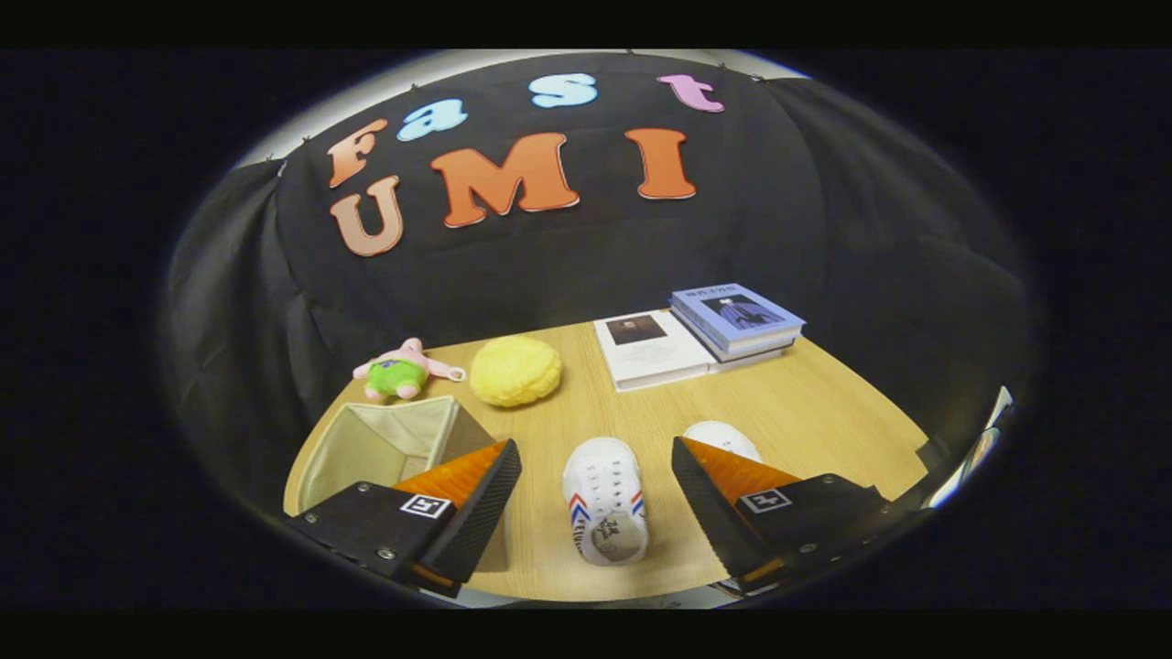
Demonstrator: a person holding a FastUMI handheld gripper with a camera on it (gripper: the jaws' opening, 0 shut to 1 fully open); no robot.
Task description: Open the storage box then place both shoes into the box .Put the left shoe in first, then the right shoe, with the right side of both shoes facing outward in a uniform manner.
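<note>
Fabric storage box point(389, 448) open, nothing seen inside; claw point(595, 499) spread wide; white shoe point(604, 499) between fingers.

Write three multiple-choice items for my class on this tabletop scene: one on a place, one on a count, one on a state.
1. Where is the white shoe with red and blue stripes?
A. between the fingers of the tongs
B. inside the beige storage box
C. on the books

2. How many soft toys lie beyond the box?
A. one
B. two
C. four

3. How do the tongs stand?
A. shut on the shoe
B. open
C. shut on the box

Key: 1 A, the shoe lies on the table between the fingers. 2 B, a pink star plush and a yellow round plush. 3 B, the fingers stand wide apart, touching nothing.
</note>
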